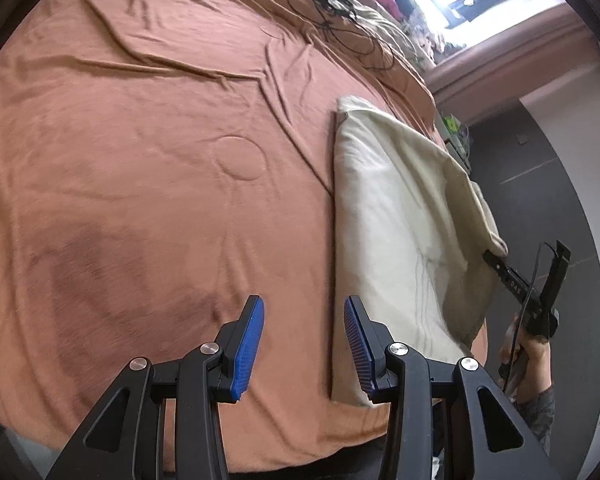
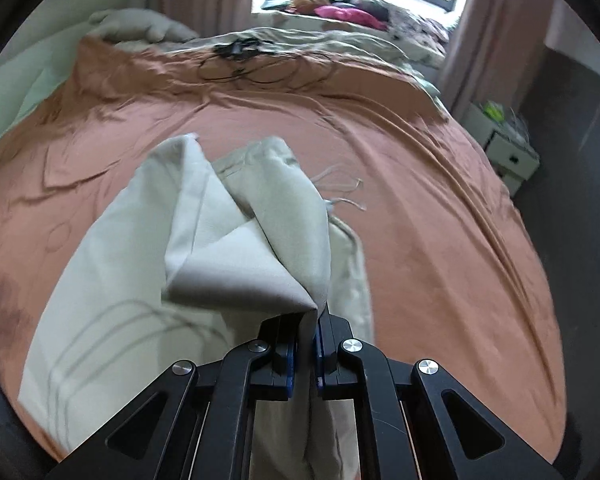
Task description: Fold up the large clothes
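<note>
While the right gripper (image 2: 314, 320) is pinching a lifted edge of the cream garment (image 1: 384, 216), its length is stretching straight ahead, just right of the spread, empty left gripper (image 1: 304, 344).

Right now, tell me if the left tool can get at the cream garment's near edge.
Probably yes. The left tool is open and empty, and the cream garment lies just beside it on the orange bedsheet, nothing between.

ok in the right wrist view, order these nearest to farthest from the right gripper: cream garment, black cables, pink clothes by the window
1. cream garment: clamped in the right gripper, spread to its left.
2. black cables: lying straight ahead at the bed's far end.
3. pink clothes: beyond the bed, under the window.
</note>
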Demonstrator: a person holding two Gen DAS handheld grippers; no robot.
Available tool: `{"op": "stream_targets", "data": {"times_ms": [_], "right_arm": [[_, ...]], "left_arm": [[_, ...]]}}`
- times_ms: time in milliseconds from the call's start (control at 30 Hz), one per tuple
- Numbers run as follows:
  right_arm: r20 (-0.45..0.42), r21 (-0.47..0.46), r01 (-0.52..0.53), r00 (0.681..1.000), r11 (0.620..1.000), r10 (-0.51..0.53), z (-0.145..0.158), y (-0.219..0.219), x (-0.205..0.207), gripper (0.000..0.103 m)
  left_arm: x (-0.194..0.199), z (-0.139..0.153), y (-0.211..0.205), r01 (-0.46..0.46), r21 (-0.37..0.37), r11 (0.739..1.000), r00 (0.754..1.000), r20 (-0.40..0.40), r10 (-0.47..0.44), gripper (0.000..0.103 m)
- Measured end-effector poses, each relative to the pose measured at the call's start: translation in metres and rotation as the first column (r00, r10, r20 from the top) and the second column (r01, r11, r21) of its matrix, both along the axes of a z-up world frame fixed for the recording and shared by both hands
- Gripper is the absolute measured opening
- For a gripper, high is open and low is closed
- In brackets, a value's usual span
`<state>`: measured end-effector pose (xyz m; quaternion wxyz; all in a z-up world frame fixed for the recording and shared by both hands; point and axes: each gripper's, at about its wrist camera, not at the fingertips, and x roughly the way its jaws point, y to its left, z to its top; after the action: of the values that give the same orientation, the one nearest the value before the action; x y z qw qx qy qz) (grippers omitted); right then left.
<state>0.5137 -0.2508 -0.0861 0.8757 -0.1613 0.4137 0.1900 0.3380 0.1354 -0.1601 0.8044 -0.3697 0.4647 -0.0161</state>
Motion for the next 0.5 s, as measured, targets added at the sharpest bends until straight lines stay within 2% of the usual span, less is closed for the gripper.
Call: {"op": "stream_targets", "data": {"times_ms": [67,133,167,233,267,333,500], "right_arm": [[-0.034,0.032,0.061,0.998,0.998,-0.06,-0.008,-0.013,0.018,0.013],[-0.043,0.042,0.122,0.992,0.992,-0.12,-0.014,-0.026,0.03,0.031],[-0.037,0.04,0.164,0.986,0.986,-0.163,-0.016,-0.034,0.035,0.043],[-0.034,0.066,0.221,0.975,0.973,-0.219,-0.017,-0.053,0.041,0.053],[-0.058,0.11,0.239,0.971,0.965,-0.234,-0.017,-0.065,0.044,0.058],[-0.114,0.198,0.252,0.966,0.947,-0.233,-0.019,-0.085,0.046,0.061],[-0.249,0.294,0.249,0.952,0.923,-0.178,-0.036,-0.104,0.046,0.061]], "left_arm": [[0.011,-0.003,-0.005,0.016,0.002,1.0,1.0,-0.008,-0.016,0.044],[0.023,-0.007,-0.011,0.032,0.003,1.0,0.999,-0.018,-0.031,0.044],[0.029,-0.008,-0.014,0.041,0.002,0.999,0.999,-0.024,-0.041,0.044],[0.041,-0.01,-0.021,0.062,0.004,0.998,0.998,-0.029,-0.062,0.044],[0.048,-0.011,-0.025,0.073,0.003,0.997,0.997,-0.025,-0.073,0.044],[0.06,-0.011,-0.032,0.094,-0.007,0.996,0.995,-0.022,-0.095,0.044],[0.092,-0.019,-0.051,0.124,-0.015,0.992,0.992,-0.033,-0.125,0.045]]}}
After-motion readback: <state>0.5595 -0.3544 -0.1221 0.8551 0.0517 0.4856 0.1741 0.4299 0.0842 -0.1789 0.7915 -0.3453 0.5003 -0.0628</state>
